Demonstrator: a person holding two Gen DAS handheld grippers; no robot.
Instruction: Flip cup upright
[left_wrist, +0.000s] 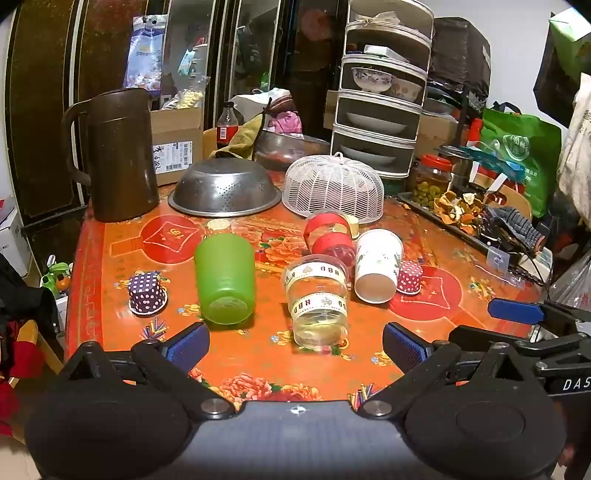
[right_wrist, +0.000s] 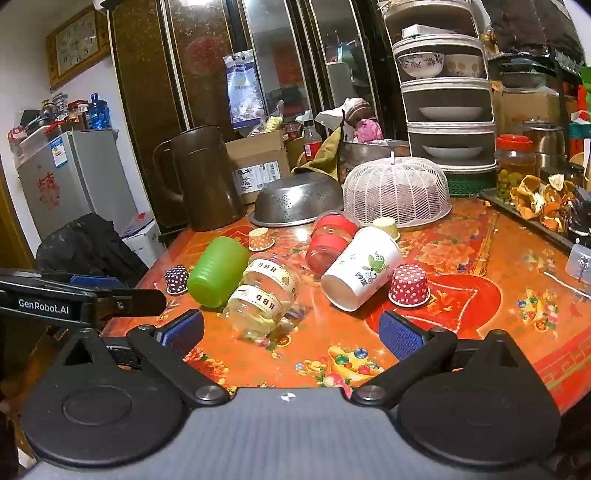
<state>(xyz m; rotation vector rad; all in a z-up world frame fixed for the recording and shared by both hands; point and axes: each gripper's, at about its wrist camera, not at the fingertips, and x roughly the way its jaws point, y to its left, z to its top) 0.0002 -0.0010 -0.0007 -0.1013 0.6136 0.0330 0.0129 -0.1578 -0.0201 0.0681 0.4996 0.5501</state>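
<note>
In the left wrist view, the left gripper (left_wrist: 295, 341) is hanging over the near edge of the tabletop (left_wrist: 461, 325) with its blue-padded fingers (left_wrist: 188, 341) spread wide and nothing between them. Just ahead, four cups are lying on their sides mid-table: a green cup (left_wrist: 225, 280), a clear cup (left_wrist: 317, 302) banded with "HBD" ribbon, a white paper cup (left_wrist: 376, 266) and a red-banded clear cup (left_wrist: 330, 236) partly hiding behind the other two. A purple dotted cupcake liner (left_wrist: 147, 292) is sitting upside down toward the left edge. Part of the right gripper is poking in at the right, one blue pad showing.

In the right wrist view, the right gripper (right_wrist: 291, 334) is also gaping wide and holding nothing, near the tabletop's (right_wrist: 517, 332) front edge. The green cup (right_wrist: 216, 273) and clear cup (right_wrist: 264, 293) are touching; the white paper cup (right_wrist: 360, 271) is showing its open mouth, and the red-banded cup (right_wrist: 330, 240) is lying behind it. A red dotted liner (right_wrist: 409, 285) is sitting just beside the paper cup. At the far edge, a brown jug (right_wrist: 205, 177) is standing beside an overturned colander (right_wrist: 299, 203) and a mesh food cover (right_wrist: 397, 192).
</note>
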